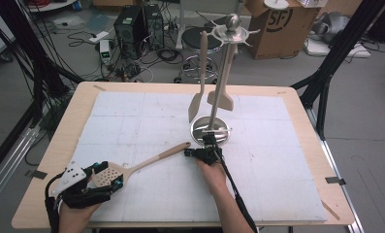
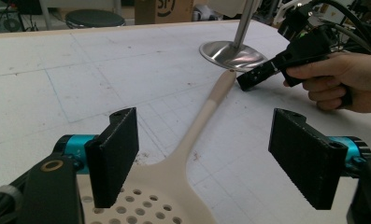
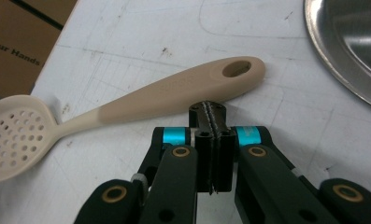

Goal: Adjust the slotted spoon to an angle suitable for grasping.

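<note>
A beige slotted spoon lies on the white mat, its holed head at the left and its handle running up to the right. My left gripper is open, its jaws astride the head with a wide gap on the right side. My right gripper is shut on nothing, and its tips sit right beside the handle's holed end. Just behind it stands a steel utensil stand with two beige spatulas hanging from its top.
The white mat covers most of the wooden table. Beyond the far edge are a black stool, computer towers, floor cables and a cardboard box. Black frame posts stand at both sides.
</note>
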A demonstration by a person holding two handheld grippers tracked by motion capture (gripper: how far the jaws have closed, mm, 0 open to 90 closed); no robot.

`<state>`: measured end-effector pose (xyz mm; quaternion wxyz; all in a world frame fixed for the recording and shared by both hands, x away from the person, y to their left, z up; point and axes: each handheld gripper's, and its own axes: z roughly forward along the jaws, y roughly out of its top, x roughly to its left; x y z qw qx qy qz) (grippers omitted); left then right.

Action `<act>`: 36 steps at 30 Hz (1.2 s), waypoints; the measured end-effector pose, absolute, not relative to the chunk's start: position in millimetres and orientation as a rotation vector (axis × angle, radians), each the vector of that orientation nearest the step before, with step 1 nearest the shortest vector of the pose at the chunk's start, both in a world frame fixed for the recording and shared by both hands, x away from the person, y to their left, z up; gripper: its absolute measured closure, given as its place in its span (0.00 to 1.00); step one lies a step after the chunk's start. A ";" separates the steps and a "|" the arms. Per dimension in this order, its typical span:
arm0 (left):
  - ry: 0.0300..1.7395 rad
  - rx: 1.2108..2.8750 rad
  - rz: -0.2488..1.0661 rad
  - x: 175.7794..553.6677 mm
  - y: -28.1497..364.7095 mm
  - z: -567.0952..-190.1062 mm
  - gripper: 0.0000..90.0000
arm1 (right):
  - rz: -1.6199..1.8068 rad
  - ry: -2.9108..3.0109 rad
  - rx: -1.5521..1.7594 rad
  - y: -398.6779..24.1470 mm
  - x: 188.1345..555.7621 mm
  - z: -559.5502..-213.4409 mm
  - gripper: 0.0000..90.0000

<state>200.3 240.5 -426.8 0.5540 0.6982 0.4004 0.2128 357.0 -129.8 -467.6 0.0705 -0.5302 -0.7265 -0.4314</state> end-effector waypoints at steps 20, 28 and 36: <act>0.945 1.654 0.498 201.2 238.5 -426.5 0.28 | -1.407 -2.153 -1.371 -59.2 347.2 -451.5 1.00; 0.949 1.649 0.492 199.8 242.3 -427.1 0.28 | -1.326 -2.176 -1.299 -6.6 350.0 -458.8 1.00; 0.948 1.649 0.491 199.9 242.2 -426.9 0.28 | -1.284 -2.159 -1.308 4.6 355.3 -469.1 1.00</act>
